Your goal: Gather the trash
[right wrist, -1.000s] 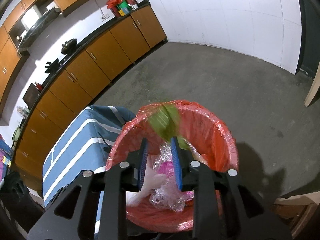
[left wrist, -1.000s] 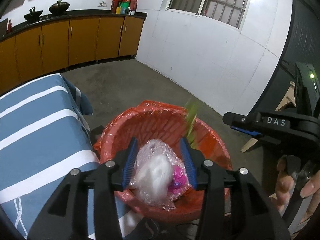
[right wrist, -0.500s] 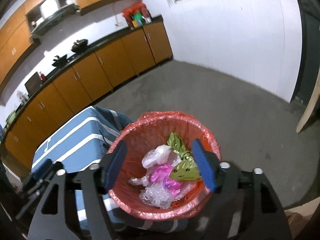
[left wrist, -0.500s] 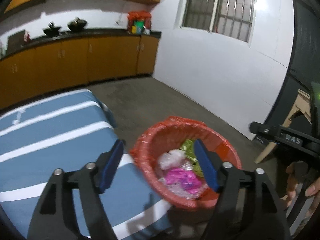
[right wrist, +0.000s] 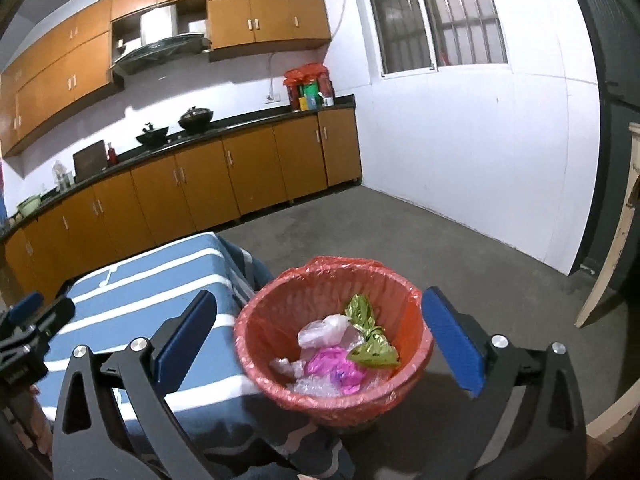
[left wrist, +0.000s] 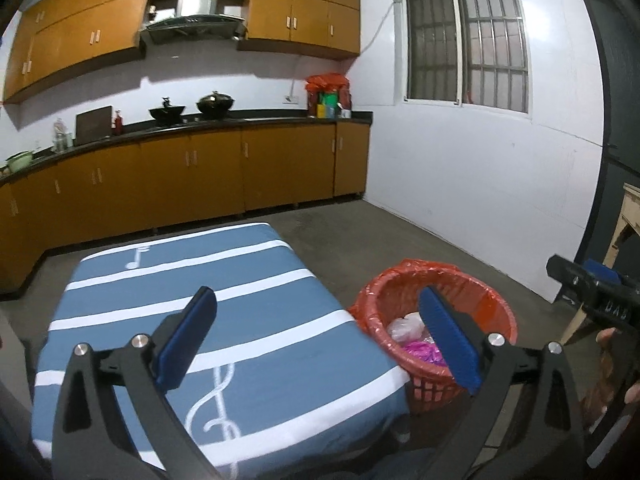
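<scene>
A red bin with a red liner (right wrist: 280, 304) stands on the floor beside the table; it also shows in the left wrist view (left wrist: 490, 304). In it lie a green wrapper (right wrist: 370, 344), a pink wrapper (right wrist: 336, 370) and clear plastic bags (right wrist: 320, 330). My right gripper (right wrist: 320, 340) is open and empty above the bin. My left gripper (left wrist: 320, 340) is open and empty above the table's right edge. The right gripper's body shows at the right edge of the left view (left wrist: 592, 296).
A table with a blue cloth with white stripes (left wrist: 180, 300) lies left of the bin. Brown cabinets with a black counter (left wrist: 200, 168) line the far wall. A wooden frame (right wrist: 612, 248) leans at the right. Grey concrete floor (right wrist: 440, 240) surrounds the bin.
Both grippers opened and dropped their trash into the bin, the left a clear bag bundle, the right a green wrapper. Both then rose and drew back from the bin.
</scene>
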Available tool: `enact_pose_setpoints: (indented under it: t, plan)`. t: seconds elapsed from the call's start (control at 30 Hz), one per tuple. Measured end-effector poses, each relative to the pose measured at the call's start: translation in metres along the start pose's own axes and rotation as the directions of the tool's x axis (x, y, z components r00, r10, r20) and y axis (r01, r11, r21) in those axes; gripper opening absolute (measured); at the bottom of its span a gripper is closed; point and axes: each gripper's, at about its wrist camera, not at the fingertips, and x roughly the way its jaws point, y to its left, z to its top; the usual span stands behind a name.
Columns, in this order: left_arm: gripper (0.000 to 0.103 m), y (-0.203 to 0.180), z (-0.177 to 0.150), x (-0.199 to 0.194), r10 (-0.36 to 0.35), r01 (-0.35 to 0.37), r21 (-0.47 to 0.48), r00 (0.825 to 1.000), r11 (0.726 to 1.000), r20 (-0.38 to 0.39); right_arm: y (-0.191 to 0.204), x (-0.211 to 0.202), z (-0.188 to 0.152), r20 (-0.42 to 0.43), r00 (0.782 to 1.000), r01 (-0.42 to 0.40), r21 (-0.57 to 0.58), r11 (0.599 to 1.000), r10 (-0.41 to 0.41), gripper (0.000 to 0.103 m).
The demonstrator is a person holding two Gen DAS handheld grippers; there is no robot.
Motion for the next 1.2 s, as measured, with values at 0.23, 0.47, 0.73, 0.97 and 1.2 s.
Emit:
enact_pose_setpoints:
  t: [0.23, 0.47, 0.73, 0.97, 1.2]
  plan:
    - [0.099, 0.014, -0.014, -0.036, 0.06, -0.06, -0.031, 0.998, 0.998, 0.016, 0.016, -0.021, -0.014, 0.011, 1.0, 0.008, -0.039, 0.999, -0.008, 0.101]
    - [0.099, 0.024, -0.029, -0.062, 0.118, -0.117, -0.066, 0.993, 0.991, 0.006, 0.031, -0.036, -0.025, 0.012, 1.0, -0.023, -0.067, 0.997, 0.024, 0.101]
    - [0.099, 0.029, -0.042, -0.083, 0.174, -0.173, -0.058, 0.985, 0.983, 0.008, 0.051, -0.056, -0.035, 0.051, 0.998, -0.013, -0.133, 0.991, 0.02, 0.101]
    - [0.099, 0.029, -0.046, -0.094, 0.188, -0.187, -0.068, 0.982, 0.98, 0.009, 0.056, -0.064, -0.04, 0.059, 0.998, -0.002, -0.141, 0.99, 0.01, 0.101]
    - [0.099, 0.036, -0.051, -0.097, 0.191, -0.191, -0.097, 0.982, 0.977, -0.013, 0.059, -0.071, -0.047, 0.062, 0.998, 0.013, -0.154, 0.988, -0.003, 0.101]
